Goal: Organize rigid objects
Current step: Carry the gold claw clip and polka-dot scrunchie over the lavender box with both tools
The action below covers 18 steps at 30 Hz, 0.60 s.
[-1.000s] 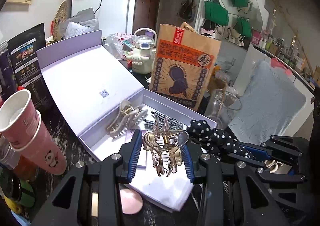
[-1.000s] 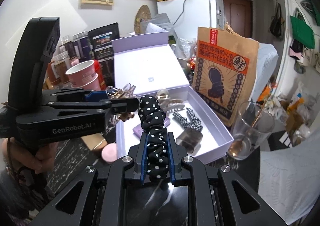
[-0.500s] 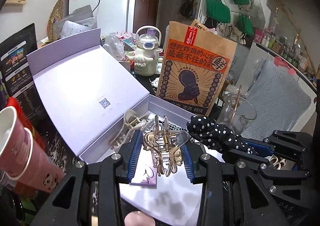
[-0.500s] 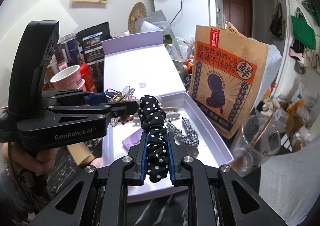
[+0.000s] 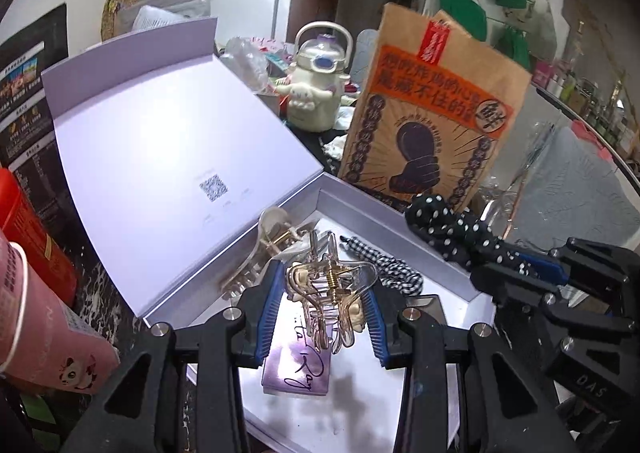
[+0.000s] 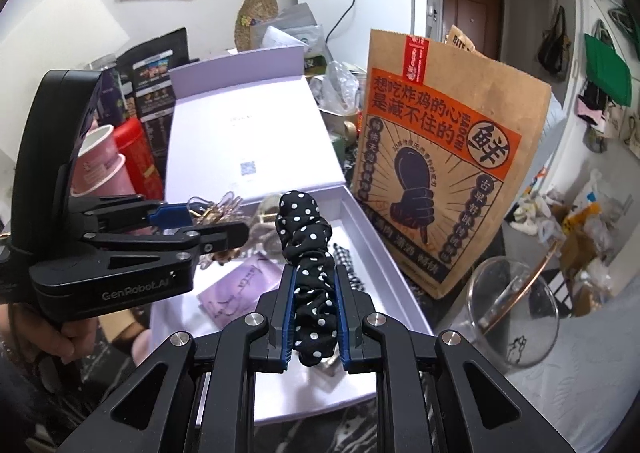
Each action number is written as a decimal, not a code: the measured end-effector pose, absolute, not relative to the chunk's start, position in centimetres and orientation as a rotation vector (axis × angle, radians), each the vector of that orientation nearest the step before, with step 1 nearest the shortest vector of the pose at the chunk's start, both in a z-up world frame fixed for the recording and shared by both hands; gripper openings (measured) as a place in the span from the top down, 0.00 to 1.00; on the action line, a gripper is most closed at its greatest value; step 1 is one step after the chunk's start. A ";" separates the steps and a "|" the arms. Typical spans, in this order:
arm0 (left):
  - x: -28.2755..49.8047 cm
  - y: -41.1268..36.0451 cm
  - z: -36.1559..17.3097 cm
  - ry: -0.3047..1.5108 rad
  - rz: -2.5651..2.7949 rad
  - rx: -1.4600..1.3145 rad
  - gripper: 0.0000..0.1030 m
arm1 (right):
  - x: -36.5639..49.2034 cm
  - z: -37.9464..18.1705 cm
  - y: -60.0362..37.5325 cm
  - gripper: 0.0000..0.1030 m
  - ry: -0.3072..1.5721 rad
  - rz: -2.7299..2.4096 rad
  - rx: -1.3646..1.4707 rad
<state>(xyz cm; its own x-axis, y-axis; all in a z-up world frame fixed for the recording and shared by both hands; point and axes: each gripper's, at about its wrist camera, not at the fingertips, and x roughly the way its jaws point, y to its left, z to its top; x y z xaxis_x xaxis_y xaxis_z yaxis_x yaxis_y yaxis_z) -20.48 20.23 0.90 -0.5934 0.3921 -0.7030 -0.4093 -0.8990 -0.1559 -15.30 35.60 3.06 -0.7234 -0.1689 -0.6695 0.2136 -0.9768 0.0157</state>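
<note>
A brown paper bag (image 6: 448, 173) printed with an orange band of large Chinese characters and a dark fist stands just behind the open lilac gift box (image 5: 432, 237), whose raised lid (image 5: 160, 157) carries a small QR code. "GenRobot.AI" reads along the side of the left gripper (image 5: 325, 307), which pinches a clear hair claw with a gold spring (image 5: 328, 293) over the box; the claw's teeth point back toward the camera. The right gripper (image 6: 314, 315) is pressed tight on a black polka-dot scrunchie (image 6: 306, 249), its long axis running away from the camera over the box. Inside lie a beige hair claw (image 5: 264, 249), a checked scrunchie (image 5: 384, 265) and a lilac card with handwritten script (image 5: 300, 369). A glass (image 6: 516, 317) stands right of the box, pink paper cups (image 6: 100, 169) to its left.
</note>
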 end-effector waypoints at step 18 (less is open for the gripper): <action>-22.0 21.4 -3.1 0.043 2.392 -1.261 0.63 | -20.5 -0.9 36.5 0.83 0.135 -2.637 1.216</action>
